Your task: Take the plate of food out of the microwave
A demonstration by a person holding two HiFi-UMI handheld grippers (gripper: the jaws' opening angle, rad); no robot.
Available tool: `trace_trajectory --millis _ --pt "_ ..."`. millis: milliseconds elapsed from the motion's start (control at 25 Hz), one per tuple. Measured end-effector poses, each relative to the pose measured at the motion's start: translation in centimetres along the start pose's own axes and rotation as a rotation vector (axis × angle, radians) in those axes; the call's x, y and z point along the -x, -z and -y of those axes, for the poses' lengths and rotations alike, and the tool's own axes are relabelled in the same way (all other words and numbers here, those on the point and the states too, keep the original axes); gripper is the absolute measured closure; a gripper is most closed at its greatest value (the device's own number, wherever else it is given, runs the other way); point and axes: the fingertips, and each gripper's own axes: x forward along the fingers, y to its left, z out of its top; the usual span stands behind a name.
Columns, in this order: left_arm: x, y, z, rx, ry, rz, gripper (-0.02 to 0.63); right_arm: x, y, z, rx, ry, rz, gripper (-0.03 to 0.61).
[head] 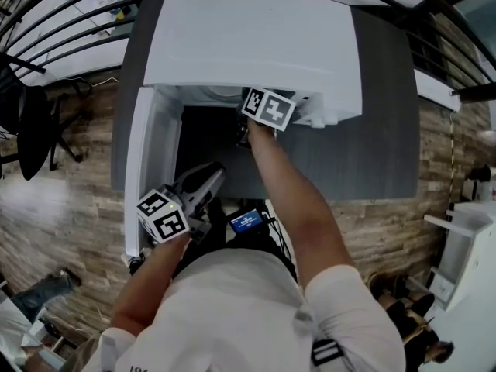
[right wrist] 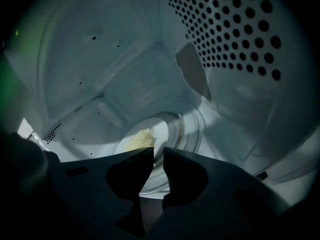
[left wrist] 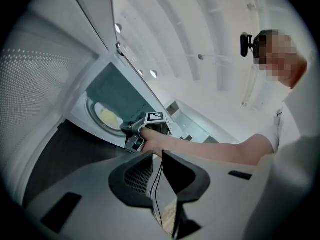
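Observation:
The white microwave [head: 248, 45] stands on a dark table with its door [head: 143, 169] swung open to the left. Inside, a pale plate [right wrist: 165, 131] with yellow food [right wrist: 140, 140] lies on the glass turntable [right wrist: 195, 126]. My right gripper [right wrist: 158, 151] is inside the cavity, just over the plate's near part. Its jaws stand a narrow gap apart and I see nothing pinched between them. My left gripper [head: 213, 173] hangs back beside the open door, its jaws [left wrist: 157, 154] also slightly apart and empty. From there I see the plate [left wrist: 107, 116] and the right gripper [left wrist: 131, 130] in front of it.
The dark table [head: 372, 153] reaches out to the right of the microwave. Wood-look floor surrounds it. A black chair [head: 35, 130] stands at the left and a white shelf unit [head: 465, 239] at the right. The cavity's perforated wall [right wrist: 235, 29] is close on the right.

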Motion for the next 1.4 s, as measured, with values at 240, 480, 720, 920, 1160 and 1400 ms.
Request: trace_trajectory --millis 240,480,720,920,1160,1400 --pt "-0.7 -0.1 -0.7 0.008 -0.016 0.005 0.571 0.6 0.2 0.5 -0.069 -0.024 0.015 0.534" --pt "-2.2 -0.8 -3.3 0.017 -0.072 0.022 0.572 1.3 0.7 0.9 -0.109 -0.036 0.009 0.541" --pt "-4.5 -1.5 -7.2 0.061 -0.173 0.029 0.571 2.3 1.1 1.6 -0.146 -0.035 -0.006 0.549" --pt "-5.5 -1.5 -10.4 0.133 -0.284 0.03 0.571 3.0 1.2 2.1 -0.163 -0.04 -0.01 0.549" --pt "-7.2 -1.4 -12.3 0.22 -0.321 0.041 0.571 3.8 1.2 2.6 -0.185 -0.047 -0.02 0.551" --pt "-8.2 -2.6 -14.1 0.279 -0.33 0.093 0.571 4.7 1.6 2.9 -0.199 -0.054 -0.032 0.552"
